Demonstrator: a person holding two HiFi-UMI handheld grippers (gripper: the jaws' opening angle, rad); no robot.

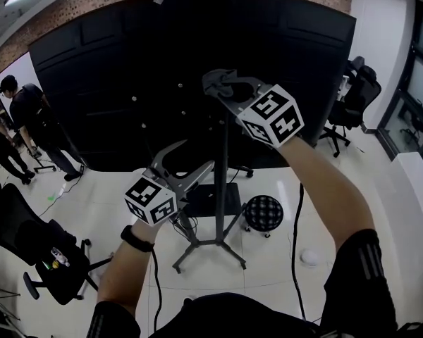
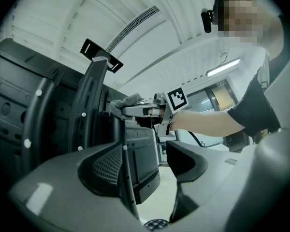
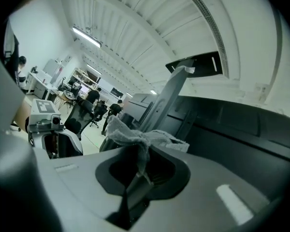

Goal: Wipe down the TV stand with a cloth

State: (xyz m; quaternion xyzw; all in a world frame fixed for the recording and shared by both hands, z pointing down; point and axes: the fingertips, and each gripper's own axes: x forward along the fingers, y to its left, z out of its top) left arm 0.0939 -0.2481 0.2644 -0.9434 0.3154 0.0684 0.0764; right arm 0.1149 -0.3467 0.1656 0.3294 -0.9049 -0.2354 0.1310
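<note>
Room: white tiled floor (image 1: 120, 210), with the black back of a TV (image 1: 162, 69) filling the view ahead of both tools.
TV stand (image 1: 222, 189): its upright post rises just ahead of the tools.
Right tool (image 1: 222, 86): clamped shut on a grey cloth (image 3: 140, 137), raised above the left tool.
Cloth: bunched at the right tool's tips, against the upper post.
Left tool (image 1: 190, 162): jaws apart, gripping nothing; the post shows in the gap between them.

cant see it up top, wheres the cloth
Centre of the right gripper view: the cloth is pinched in the right gripper, at the stand's pole behind the TV.
</note>
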